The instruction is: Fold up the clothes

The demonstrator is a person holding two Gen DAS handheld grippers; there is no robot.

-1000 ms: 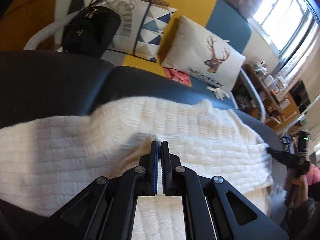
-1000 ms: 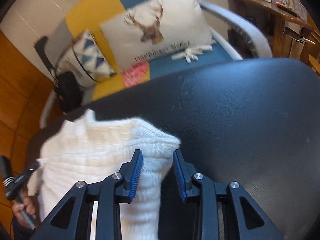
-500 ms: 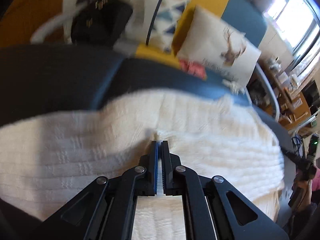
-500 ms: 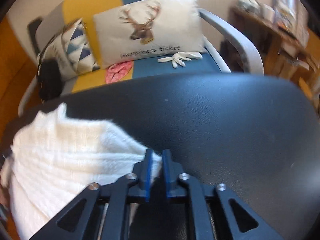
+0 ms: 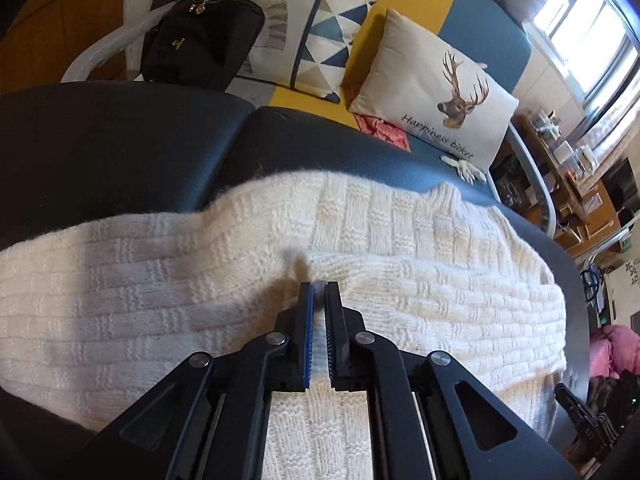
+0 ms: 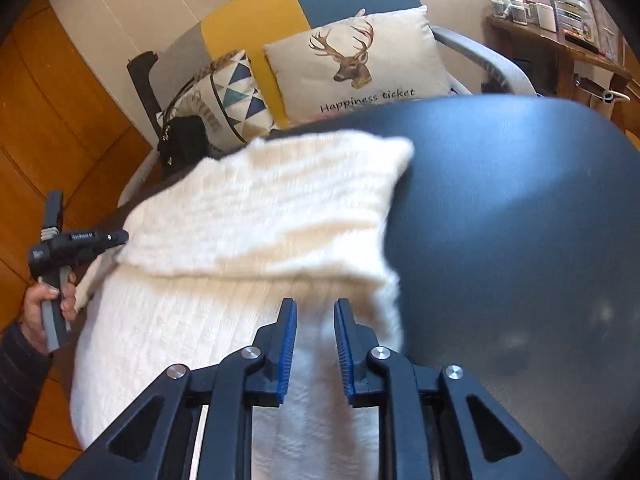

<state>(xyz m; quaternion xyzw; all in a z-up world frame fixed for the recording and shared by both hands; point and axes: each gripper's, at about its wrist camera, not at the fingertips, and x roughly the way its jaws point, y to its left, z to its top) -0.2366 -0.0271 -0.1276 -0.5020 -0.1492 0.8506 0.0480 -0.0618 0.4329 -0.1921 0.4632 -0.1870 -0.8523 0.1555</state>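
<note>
On a dark padded surface (image 5: 120, 148), spread wide: a cream knitted sweater (image 5: 440, 288), one part folded over the rest. At far left of the right wrist view, a hand (image 6: 44, 304) around the grip of the left gripper (image 5: 319, 286), its jaws pressed together with a thin strip of knit seen between the blue pads. Toward the right edge of the sweater, the right gripper (image 6: 315, 306), jaws a little apart, knit lying between them, contact with the pads unclear. Behind, a black bag (image 5: 200, 40), a triangle-patterned cushion (image 5: 316, 36) and a deer-print cushion (image 6: 356, 64) on a yellow and blue sofa (image 6: 248, 32).
</note>
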